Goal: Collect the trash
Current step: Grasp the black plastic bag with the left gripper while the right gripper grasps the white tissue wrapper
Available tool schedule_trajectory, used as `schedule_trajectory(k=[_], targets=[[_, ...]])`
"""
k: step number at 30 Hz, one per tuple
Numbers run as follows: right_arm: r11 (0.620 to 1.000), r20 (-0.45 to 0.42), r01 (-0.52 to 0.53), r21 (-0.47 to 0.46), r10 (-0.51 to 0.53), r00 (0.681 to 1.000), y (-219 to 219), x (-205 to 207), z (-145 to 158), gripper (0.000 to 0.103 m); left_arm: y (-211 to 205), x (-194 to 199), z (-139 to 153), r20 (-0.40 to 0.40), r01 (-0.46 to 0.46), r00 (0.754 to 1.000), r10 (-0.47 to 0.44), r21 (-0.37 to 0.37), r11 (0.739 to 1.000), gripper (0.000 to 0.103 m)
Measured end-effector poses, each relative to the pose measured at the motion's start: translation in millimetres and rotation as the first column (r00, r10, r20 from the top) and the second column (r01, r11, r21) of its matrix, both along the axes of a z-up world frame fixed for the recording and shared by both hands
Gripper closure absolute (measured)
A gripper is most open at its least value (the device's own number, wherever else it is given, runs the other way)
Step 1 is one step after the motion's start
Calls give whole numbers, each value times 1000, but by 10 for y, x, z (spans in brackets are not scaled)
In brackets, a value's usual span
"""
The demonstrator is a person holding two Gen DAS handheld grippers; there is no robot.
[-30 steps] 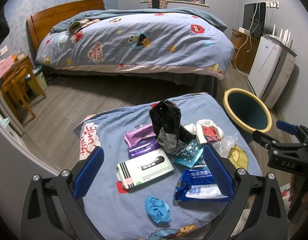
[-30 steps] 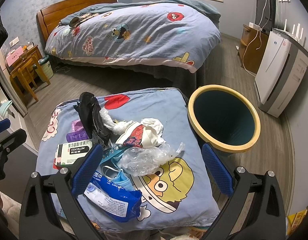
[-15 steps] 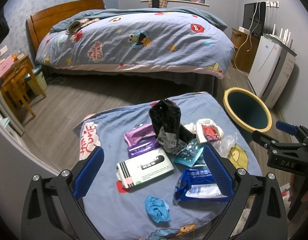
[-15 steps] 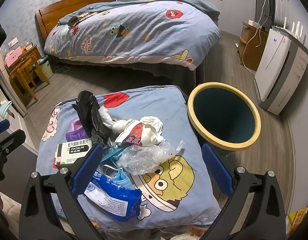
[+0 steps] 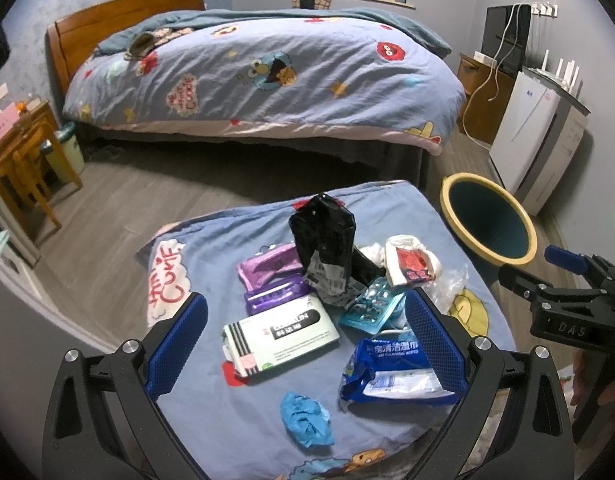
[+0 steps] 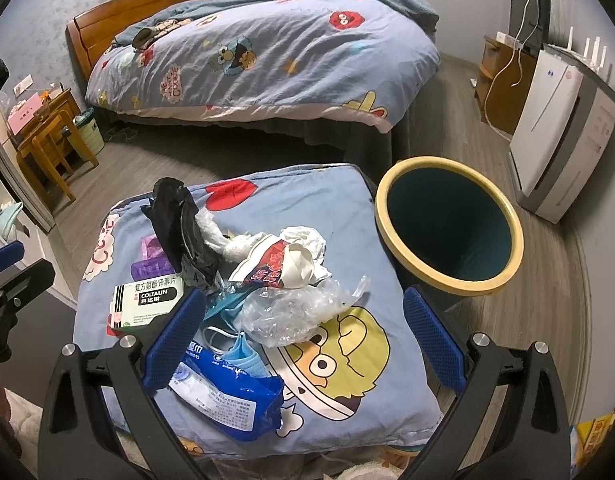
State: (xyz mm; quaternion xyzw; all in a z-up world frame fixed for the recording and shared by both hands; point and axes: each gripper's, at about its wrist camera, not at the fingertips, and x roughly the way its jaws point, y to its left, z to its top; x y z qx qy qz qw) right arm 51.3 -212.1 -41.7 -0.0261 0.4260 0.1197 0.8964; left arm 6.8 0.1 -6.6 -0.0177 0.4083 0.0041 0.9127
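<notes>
Barely anything is changing since a second ago: left tongs (image 5: 303, 344) and right tongs (image 6: 303, 338) are still hovering released over the trash (image 6: 283, 280), bin (image 6: 449, 236) waiting just right of them; collecting is not starting yet.

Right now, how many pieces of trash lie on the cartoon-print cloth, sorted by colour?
Blue or teal: 4 (wet-wipes pack, crumpled glove, face mask, blister pack)
Purple: 2 (wrappers)
Black: 1 (bag)
White: 2 (medicine box, paper cup)
Clear: 1 (plastic wrap)
Total: 10
</notes>
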Motion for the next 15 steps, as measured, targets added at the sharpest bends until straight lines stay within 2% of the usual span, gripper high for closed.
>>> schedule_trajectory(k=[10, 15], targets=[[999, -70, 14, 43, -11, 998, -151, 522, -96, 6, -4, 515, -234, -33, -4, 999, 4, 5, 1000, 5], [997, -114, -32, 63, 39, 993, -119, 741, -255, 6, -58, 768, -332, -42, 18, 999, -19, -23, 1000, 6]])
